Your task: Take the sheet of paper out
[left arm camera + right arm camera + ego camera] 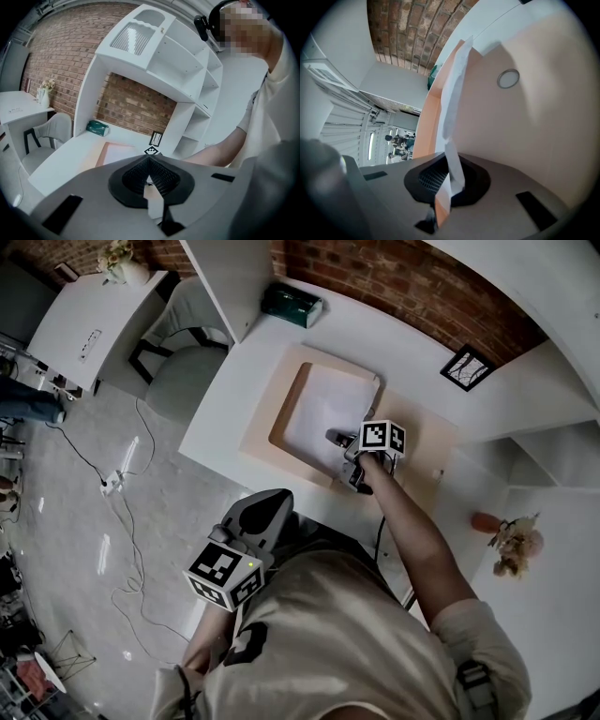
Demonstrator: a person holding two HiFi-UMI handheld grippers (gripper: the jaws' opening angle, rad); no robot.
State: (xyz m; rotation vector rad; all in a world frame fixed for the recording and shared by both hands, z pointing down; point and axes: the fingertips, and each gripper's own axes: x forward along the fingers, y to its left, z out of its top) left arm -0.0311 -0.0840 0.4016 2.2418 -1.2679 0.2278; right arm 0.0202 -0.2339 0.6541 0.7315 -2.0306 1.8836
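Note:
A white sheet of paper (323,413) lies in an open peach folder (281,395) on the white desk (225,399). My right gripper (337,440) reaches over the folder's near right side and is shut on the sheet's edge. In the right gripper view the sheet (452,103) runs up from between the pads and curls away from the folder's inner face (534,122). My left gripper (275,497) hangs off the desk's front edge, well short of the folder, jaws shut with nothing in them. The left gripper (149,158) looks towards the folder (105,154).
A green tissue box (292,304) and a small framed picture (467,367) stand at the back of the desk by the brick wall. A grey chair (183,352) is at the left. Flowers in a vase (511,540) stand at the right. Cables (117,479) lie on the floor.

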